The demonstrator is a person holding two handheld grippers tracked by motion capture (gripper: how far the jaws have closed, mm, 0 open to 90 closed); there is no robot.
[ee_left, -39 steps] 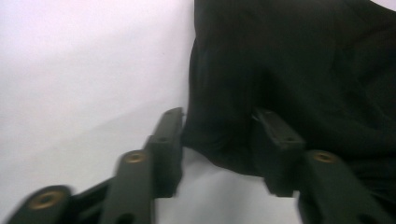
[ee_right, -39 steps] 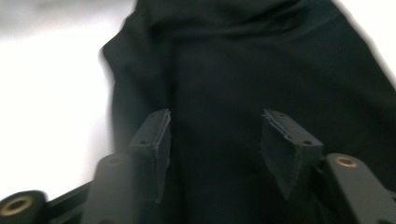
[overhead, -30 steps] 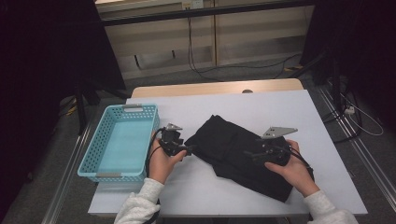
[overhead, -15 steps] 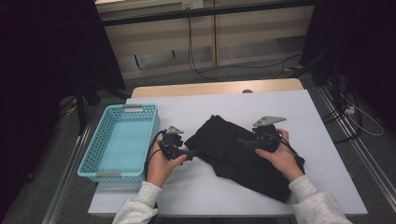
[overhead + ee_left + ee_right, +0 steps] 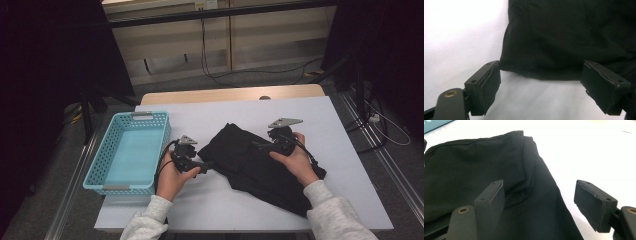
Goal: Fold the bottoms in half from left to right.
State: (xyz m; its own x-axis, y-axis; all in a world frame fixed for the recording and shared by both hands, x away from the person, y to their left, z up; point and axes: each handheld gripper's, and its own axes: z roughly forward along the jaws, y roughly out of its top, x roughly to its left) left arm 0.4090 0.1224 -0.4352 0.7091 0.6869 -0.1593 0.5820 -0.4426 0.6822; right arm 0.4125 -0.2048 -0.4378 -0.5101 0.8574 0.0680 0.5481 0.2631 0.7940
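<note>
The right hand (image 5: 295,159) covers part of the folded black cloth garment (image 5: 250,160); both forearms are cut off at the near edge.

Lab or test room: white-topped table (image 5: 345,165) on a bare grey floor (image 5: 280,75), black curtains (image 5: 45,75) at both sides, loose cables (image 5: 215,75) trailing past plain wall panels (image 5: 175,50), metal floor rails (image 5: 395,165).

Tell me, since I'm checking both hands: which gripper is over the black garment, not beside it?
The right gripper: it sits above the black garment, jaws open. The left gripper stays off its edge, over the white table.
</note>
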